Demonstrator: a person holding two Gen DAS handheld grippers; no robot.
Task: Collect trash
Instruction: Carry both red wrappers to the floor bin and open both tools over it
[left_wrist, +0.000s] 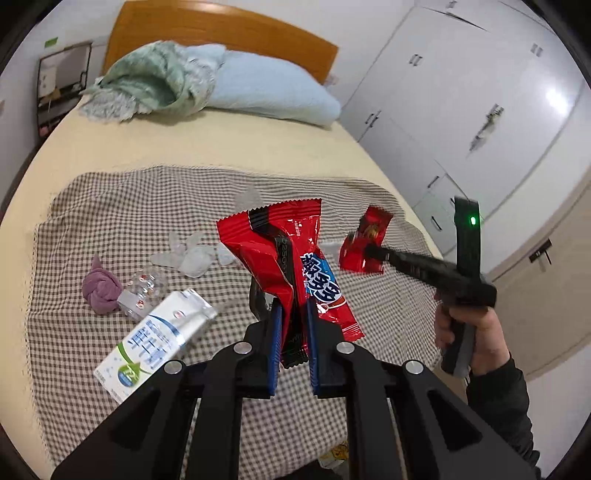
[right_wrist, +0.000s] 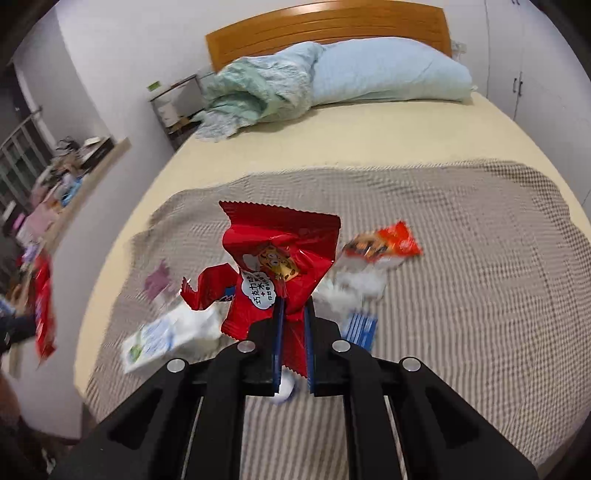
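Bed (left_wrist: 229, 147) under a cream sheet, wooden headboard behind; checked cloth (left_wrist: 110, 229) spread over the near half. Milk carton (left_wrist: 155, 343) lying flat on the cloth, beside a purple rag (left_wrist: 99, 290) and crumpled clear plastic. Left gripper (left_wrist: 293, 321) raised above the cloth, fingers narrowed and pinching a long red snack wrapper (left_wrist: 280, 251). Right gripper (right_wrist: 293, 325), in a person's hand (left_wrist: 469, 332), fingers clamped on a smaller red cookie wrapper (right_wrist: 280, 266). Orange packet (right_wrist: 388, 243) on the cloth beyond it, blurred.
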